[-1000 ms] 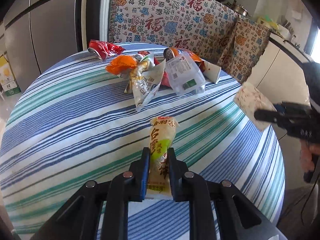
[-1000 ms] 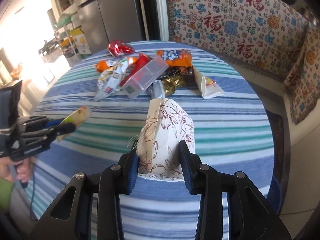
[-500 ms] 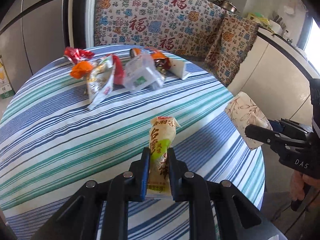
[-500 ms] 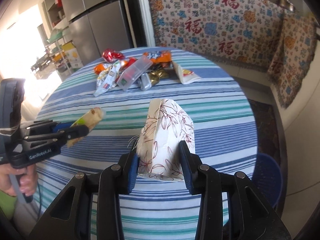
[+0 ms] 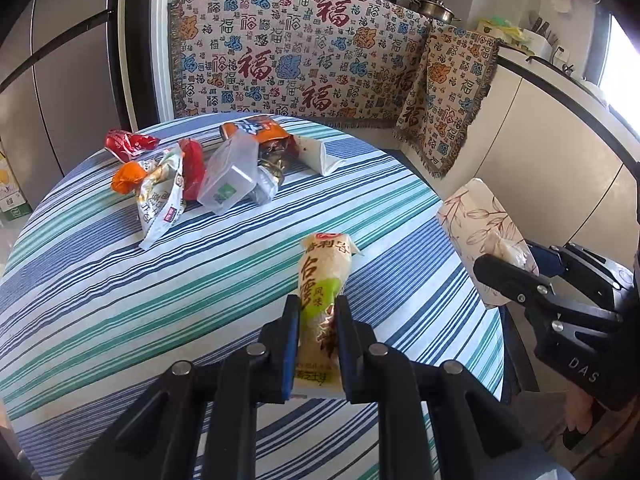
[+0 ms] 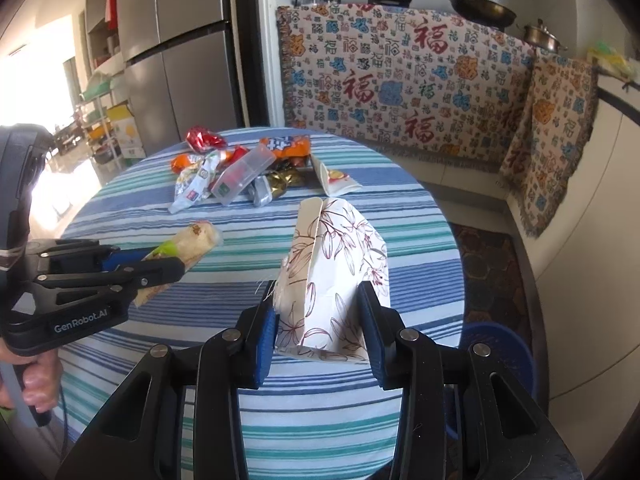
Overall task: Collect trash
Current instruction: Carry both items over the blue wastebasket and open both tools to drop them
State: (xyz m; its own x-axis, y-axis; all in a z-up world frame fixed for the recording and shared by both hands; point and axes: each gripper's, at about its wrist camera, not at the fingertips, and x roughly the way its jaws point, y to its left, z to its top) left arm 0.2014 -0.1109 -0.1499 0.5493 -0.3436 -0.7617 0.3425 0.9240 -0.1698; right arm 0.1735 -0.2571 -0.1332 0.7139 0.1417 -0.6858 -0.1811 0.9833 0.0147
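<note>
Step in hand: carry-off. Both grippers are loaded and held above the near part of the round table, not reaching for more.

Left gripper: jaws clamped tight on a yellow-green snack wrapper, which sticks out forward over the striped cloth.

Right gripper: jaws closed on a floral paper carton, held at the table's right edge.

Remaining trash pile (wrappers, a clear plastic tub, a red crushed can) lies at the far edge, untouched.

A blue bin shows on the floor just past the right edge, below the carton.

Judgement: next move is to swing each load over the bin opening and release, the carton first since it is nearer. Light wrapper may cling to the pads.
</note>
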